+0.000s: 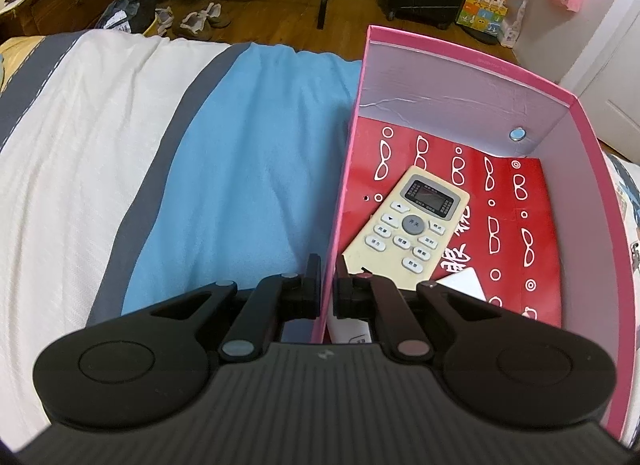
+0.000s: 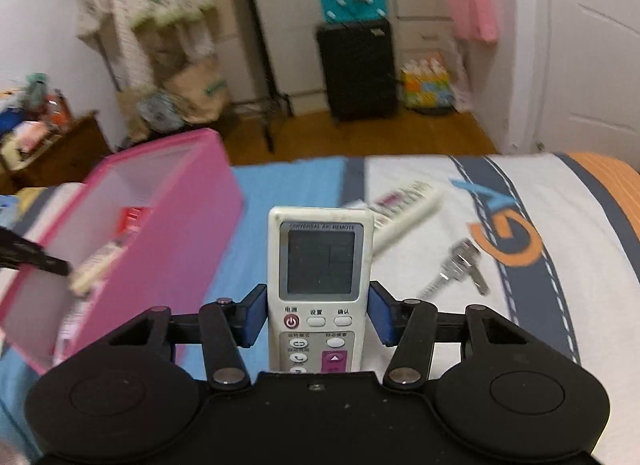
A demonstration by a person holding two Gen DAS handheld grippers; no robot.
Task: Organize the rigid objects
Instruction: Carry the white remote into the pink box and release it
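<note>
The right claw pinches a white air-conditioner remote between its blue pads, which press on the remote's two long edges at about the level of the red power button; the remote points straight ahead with its grey screen facing up, held above the bed. Beyond it on the white bedcover lie a second, slimmer white remote, blurred, and just to its right a bunch of metal keys. To the left stands the pink box, open at the top, with a dark fingertip of the other claw reaching over its near rim. The left claw is pressed together on the box's left wall, one finger outside and one inside. Inside the box, a cream remote lies slanted, buttons up, on a red sheet printed with white spectacles, with a white card just beside its near end. Left of the box a blue towel is spread over the bed.
</note>
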